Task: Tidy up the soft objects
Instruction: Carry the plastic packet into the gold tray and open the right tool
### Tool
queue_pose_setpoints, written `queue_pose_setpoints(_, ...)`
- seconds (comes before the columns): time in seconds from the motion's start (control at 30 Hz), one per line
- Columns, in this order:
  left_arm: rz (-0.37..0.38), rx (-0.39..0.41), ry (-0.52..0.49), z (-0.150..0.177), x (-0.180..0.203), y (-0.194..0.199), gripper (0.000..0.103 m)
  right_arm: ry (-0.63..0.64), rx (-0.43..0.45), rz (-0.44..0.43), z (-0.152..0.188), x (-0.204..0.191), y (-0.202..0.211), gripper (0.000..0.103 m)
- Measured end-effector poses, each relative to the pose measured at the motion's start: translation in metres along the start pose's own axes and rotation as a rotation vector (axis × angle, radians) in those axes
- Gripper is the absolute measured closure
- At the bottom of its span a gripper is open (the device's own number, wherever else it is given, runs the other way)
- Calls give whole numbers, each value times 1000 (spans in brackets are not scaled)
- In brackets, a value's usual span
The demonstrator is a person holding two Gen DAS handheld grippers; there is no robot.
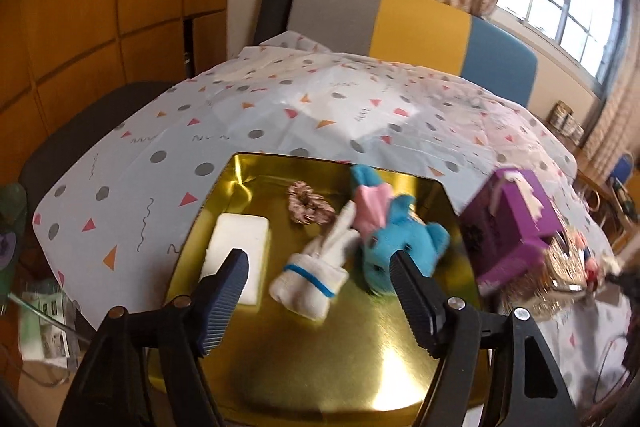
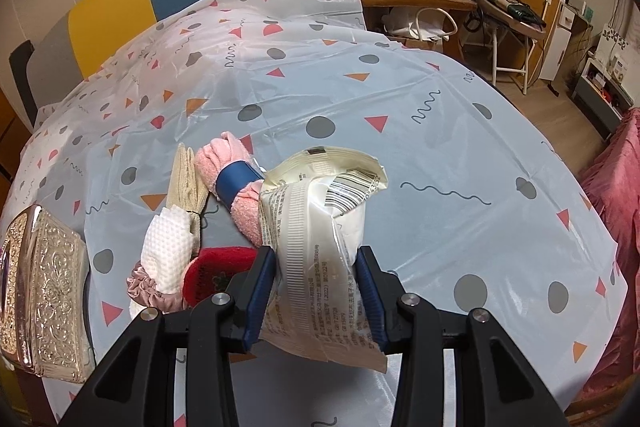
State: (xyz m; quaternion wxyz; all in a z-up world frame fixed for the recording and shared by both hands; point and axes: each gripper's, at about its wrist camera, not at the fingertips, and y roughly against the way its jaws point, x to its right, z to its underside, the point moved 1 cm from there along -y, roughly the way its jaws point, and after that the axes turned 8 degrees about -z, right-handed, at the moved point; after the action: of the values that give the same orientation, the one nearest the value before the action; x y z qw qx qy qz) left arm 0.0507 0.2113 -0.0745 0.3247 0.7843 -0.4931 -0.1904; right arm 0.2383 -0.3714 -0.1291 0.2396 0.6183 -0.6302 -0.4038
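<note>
**Left jaws empty over the gold tray; right jaws carry a wipes packet**

The sorting looks partly done. In the left wrist view the left gripper hangs over a gold tray with its jaws apart and nothing between them. Four soft things already lie in the tray: a white sponge block, a rolled white towel with a blue stripe, a blue plush toy and a brown scrunchie.

The right gripper has its jaws clamped on a crinkled cream packet, printed with a barcode, probably wipes, held above the worktop. Below and beside it a small pile waits: a pink rolled towel with a blue band, a white waffle cloth, a red pad, a pink scrunchie and a beige knitted piece.

By my judgement, the next move is to carry the packet over to the tray and set it in bare space near the front, clear of the plush toy.

The worktop wears a pale blue plastic cloth with dots, triangles and squiggles, creased and glossy. An embossed gold box sits at the left edge in the right view, a purple box just beside the tray. Chairs in grey, yellow and blue, curtains and a window stand behind.
</note>
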Motion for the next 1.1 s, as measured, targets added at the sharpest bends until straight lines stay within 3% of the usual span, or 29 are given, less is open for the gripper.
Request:
queue_pose_setpoints(0.63, 42, -14, -137, 27, 42, 15, 26, -33, 38, -85, -14, -13, 11, 61)
queue_pose_setpoints(0.83, 55, -30, -135, 30, 42, 12, 26, 39, 78, -149, -36, -59, 28, 61)
queue_pose_setpoints(1.1, 53, -47, -108, 34, 31, 7, 26, 201, 127, -308, -47, -155, 64, 61)
